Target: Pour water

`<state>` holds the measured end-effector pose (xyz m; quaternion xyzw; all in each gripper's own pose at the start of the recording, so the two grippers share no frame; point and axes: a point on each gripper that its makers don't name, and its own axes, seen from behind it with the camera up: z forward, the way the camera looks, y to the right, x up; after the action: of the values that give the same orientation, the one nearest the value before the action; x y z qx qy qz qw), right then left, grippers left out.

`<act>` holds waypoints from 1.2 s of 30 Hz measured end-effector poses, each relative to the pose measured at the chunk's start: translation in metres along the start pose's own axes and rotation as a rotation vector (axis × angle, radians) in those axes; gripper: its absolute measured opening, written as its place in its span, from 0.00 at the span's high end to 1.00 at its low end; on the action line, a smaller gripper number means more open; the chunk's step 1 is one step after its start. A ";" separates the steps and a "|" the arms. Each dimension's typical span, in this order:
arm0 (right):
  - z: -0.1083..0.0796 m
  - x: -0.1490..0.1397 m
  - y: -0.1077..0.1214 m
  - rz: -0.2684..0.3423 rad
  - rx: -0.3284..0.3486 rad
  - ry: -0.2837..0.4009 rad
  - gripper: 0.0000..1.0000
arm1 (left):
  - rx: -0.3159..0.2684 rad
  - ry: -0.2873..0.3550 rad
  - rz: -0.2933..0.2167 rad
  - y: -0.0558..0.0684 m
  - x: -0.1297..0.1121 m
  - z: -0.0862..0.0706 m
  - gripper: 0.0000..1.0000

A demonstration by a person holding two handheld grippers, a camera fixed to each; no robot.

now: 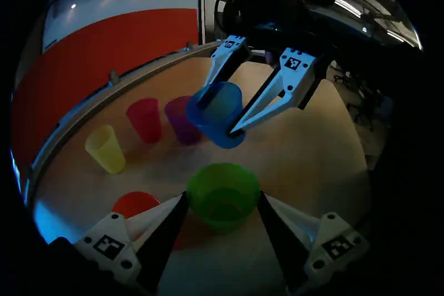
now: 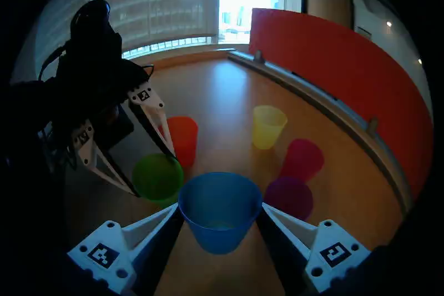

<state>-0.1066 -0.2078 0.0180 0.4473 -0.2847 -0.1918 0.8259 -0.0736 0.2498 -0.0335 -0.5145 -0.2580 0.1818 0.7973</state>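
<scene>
2 cups clamped: right tongs (image 2: 220, 208) hold blue cup (image 1: 216, 114) raised near green cup (image 2: 157, 178), which left tongs (image 1: 222, 200) steady, likely for pouring.

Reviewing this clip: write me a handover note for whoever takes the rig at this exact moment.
left gripper: jaws shut on the green cup, held upright.
right gripper: jaws shut on the blue cup, lifted off the table, tilted, close to the green cup.
Standing aside: yellow cup, pink cup, purple cup, orange cup.
Done: both cups grasped.
Left: no stream visible; probably tip the blue cup further over the green cup, then set both down.
</scene>
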 end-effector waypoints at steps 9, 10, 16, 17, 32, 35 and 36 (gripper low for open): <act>0.001 -0.001 0.001 0.000 0.000 -0.002 0.11 | 0.000 0.000 -0.002 -0.001 -0.003 -0.002 0.12; 0.001 -0.001 0.001 -0.001 0.000 -0.002 0.11 | 0.000 -0.001 -0.001 -0.001 -0.004 -0.002 0.12; 0.003 -0.002 -0.001 0.000 0.003 -0.004 0.11 | 0.003 -0.006 0.003 -0.001 -0.005 -0.003 0.11; 0.004 -0.002 -0.002 0.001 0.003 -0.005 0.11 | 0.003 -0.006 0.004 -0.001 -0.006 -0.003 0.11; 0.011 -0.008 -0.003 0.007 0.006 -0.015 0.11 | -0.020 0.000 -0.037 0.004 -0.003 -0.009 0.01; 0.014 -0.013 -0.001 0.011 0.006 -0.020 0.11 | -0.011 -0.003 -0.031 0.004 -0.005 -0.011 0.01; 0.014 -0.014 -0.001 0.013 0.006 -0.021 0.11 | -0.008 -0.002 -0.028 0.004 -0.005 -0.012 0.01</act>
<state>-0.1271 -0.2091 0.0191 0.4457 -0.2968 -0.1906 0.8227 -0.0708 0.2394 -0.0421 -0.5139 -0.2670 0.1699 0.7973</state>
